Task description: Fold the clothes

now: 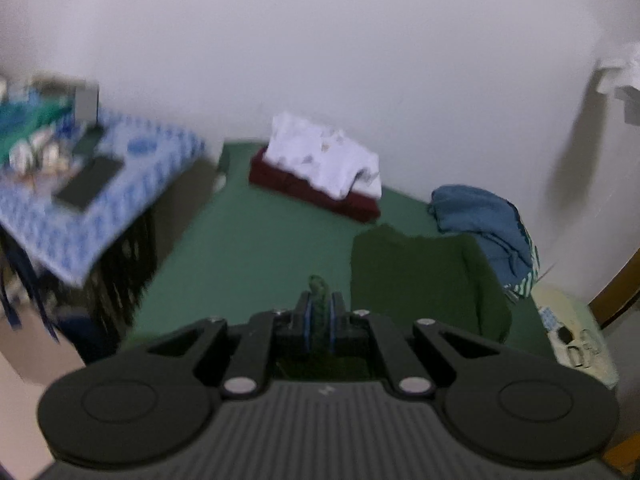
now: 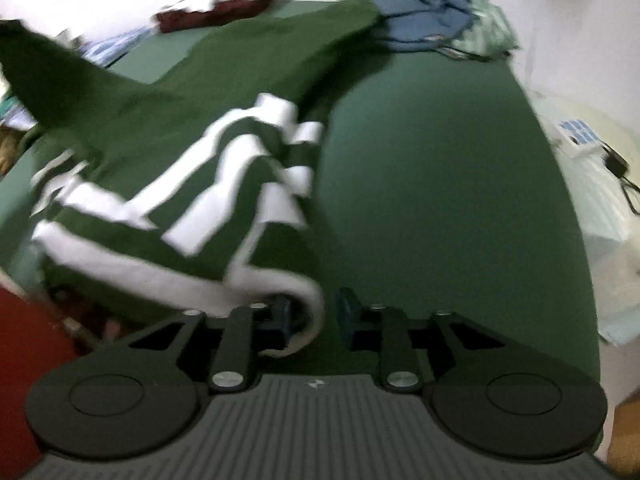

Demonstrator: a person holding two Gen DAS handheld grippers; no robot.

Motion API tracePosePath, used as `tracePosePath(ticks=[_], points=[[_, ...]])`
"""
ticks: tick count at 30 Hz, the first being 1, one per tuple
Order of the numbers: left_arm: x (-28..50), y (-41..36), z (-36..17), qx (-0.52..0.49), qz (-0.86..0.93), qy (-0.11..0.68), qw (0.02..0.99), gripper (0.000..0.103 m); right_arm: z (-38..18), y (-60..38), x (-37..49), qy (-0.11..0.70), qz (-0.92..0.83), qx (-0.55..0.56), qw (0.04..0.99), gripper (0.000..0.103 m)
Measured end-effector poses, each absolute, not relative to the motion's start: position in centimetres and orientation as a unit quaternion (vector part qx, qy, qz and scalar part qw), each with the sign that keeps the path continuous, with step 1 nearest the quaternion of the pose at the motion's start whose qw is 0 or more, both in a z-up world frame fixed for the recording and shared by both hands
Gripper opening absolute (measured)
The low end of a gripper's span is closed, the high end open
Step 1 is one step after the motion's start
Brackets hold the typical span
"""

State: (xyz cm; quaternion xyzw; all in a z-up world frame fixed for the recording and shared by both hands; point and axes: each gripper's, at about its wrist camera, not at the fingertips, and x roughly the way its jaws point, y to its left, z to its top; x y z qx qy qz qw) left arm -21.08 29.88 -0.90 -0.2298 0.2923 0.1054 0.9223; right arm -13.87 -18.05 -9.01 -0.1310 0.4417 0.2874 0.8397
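The left tongs (image 1: 320,304) are pressed together on a small bunch of dark green cloth that pokes up between the blue-edged pads. That cloth belongs to the green shirt (image 1: 424,280), which hangs and spreads to the right of the tongs over the green bed cover (image 1: 248,240).

The right tongs (image 2: 314,312) stand spread apart, and a white band at the shirt's edge curls down through the gap, touching or nearly touching the left pad; whether it is gripped I cannot tell, but the pads are clearly not closed on it. From this side the shirt (image 2: 168,128) shows broad white stripes and lettering, lifted at its far left corner and draped across the left half of the bed, its far end reaching the blue clothes (image 2: 416,16).

Farther back on the bed, near the wall, a white garment (image 1: 324,156) lies on top of a dark red folded piece (image 1: 312,192). The blue clothes sit in a heap at the right-hand far corner, beside something green-and-white striped (image 1: 524,280). To the left of the bed stands a table with a blue patterned cloth (image 1: 120,172), cluttered and blurred.
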Motion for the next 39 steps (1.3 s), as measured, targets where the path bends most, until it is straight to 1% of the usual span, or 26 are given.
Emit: tracePosePath(ticks=[1, 3, 5, 6, 7, 9, 13, 16, 19, 20, 22, 24, 26, 27, 28, 30, 33, 37, 38, 39], points=[[-21.1, 30.3, -1.4, -0.241, 0.103, 0.298, 0.918, 0.002, -8.5, -17.6, -14.3, 0.428, 0.299, -0.139, 0.841, 0.046], [-21.2, 30.5, -2.0, -0.245, 0.098, 0.307, 0.915, 0.002, -8.0, -16.8, -14.9, 0.392, 0.299, -0.166, 0.854, 0.057], [-21.2, 30.6, -2.5, -0.243, 0.090, 0.314, 0.914, 0.002, -8.3, -16.0, -15.5, 0.356, 0.292, -0.200, 0.865, 0.056], [-21.3, 30.6, -2.6, -0.243, 0.087, 0.315, 0.913, 0.002, -8.6, -15.5, -15.7, 0.343, 0.289, -0.220, 0.866, 0.050], [-21.4, 30.7, -2.7, -0.245, 0.083, 0.315, 0.913, 0.002, -9.1, -15.0, -15.9, 0.336, 0.287, -0.244, 0.863, 0.034], [-22.2, 31.1, -2.3, -0.247, 0.073, 0.304, 0.917, 0.002, -9.8, -14.7, -15.8, 0.346, 0.283, -0.260, 0.856, 0.009], [-23.8, 31.8, -1.5, -0.250, 0.053, 0.283, 0.925, 0.002, -7.9, -16.5, -16.2, 0.344, 0.276, -0.196, 0.876, 0.008], [-25.1, 32.4, -1.3, -0.251, 0.044, 0.270, 0.929, 0.002, -8.3, -17.0, -16.4, 0.364, 0.276, -0.205, 0.866, 0.008], [-25.7, 33.6, -3.2, -0.264, 0.068, 0.295, 0.916, 0.002, -10.2, -16.3, -16.2, 0.427, 0.300, -0.235, 0.820, 0.009], [-25.7, 34.0, -4.1, -0.267, 0.079, 0.311, 0.909, 0.002, -10.3, -16.0, -16.1, 0.436, 0.304, -0.246, 0.811, 0.011], [-25.7, 34.2, -5.4, -0.270, 0.092, 0.335, 0.898, 0.002, -9.6, -15.9, -15.6, 0.446, 0.312, -0.248, 0.801, 0.021], [-25.9, 34.3, -6.6, -0.276, 0.099, 0.352, 0.889, 0.002, -7.8, -16.4, -14.1, 0.454, 0.326, -0.209, 0.803, 0.024], [-26.0, 34.0, -7.2, -0.279, 0.102, 0.355, 0.887, 0.002, -6.0, -16.6, -12.5, 0.436, 0.330, -0.155, 0.823, 0.031], [-26.1, 33.9, -7.4, -0.280, 0.103, 0.356, 0.886, 0.002, -5.7, -16.3, -11.4, 0.428, 0.325, -0.131, 0.833, 0.040], [-26.1, 33.8, -7.7, -0.281, 0.105, 0.357, 0.885, 0.002, -5.9, -15.8, -10.2, 0.425, 0.321, -0.107, 0.839, 0.043], [-26.1, 33.6, -7.7, -0.279, 0.111, 0.357, 0.885, 0.002, -7.4, -14.4, -8.4, 0.439, 0.320, -0.080, 0.836, 0.041], [-26.5, 33.6, -7.4, -0.274, 0.127, 0.352, 0.886, 0.003, -10.1, -12.7, -7.4, 0.496, 0.331, -0.103, 0.796, 0.040], [-27.3, 33.8, -7.8, -0.250, 0.172, 0.365, 0.880, 0.004, -8.9, -12.6, -6.0, 0.510, 0.361, -0.109, 0.773, 0.040], [-27.5, 33.9, -8.0, -0.240, 0.187, 0.369, 0.878, 0.004, -8.2, -12.7, -5.2, 0.504, 0.367, -0.095, 0.776, 0.040], [-27.7, 34.2, -8.0, -0.231, 0.202, 0.370, 0.877, 0.005, -7.3, -12.9, -3.5, 0.490, 0.367, -0.058, 0.789, 0.045]])
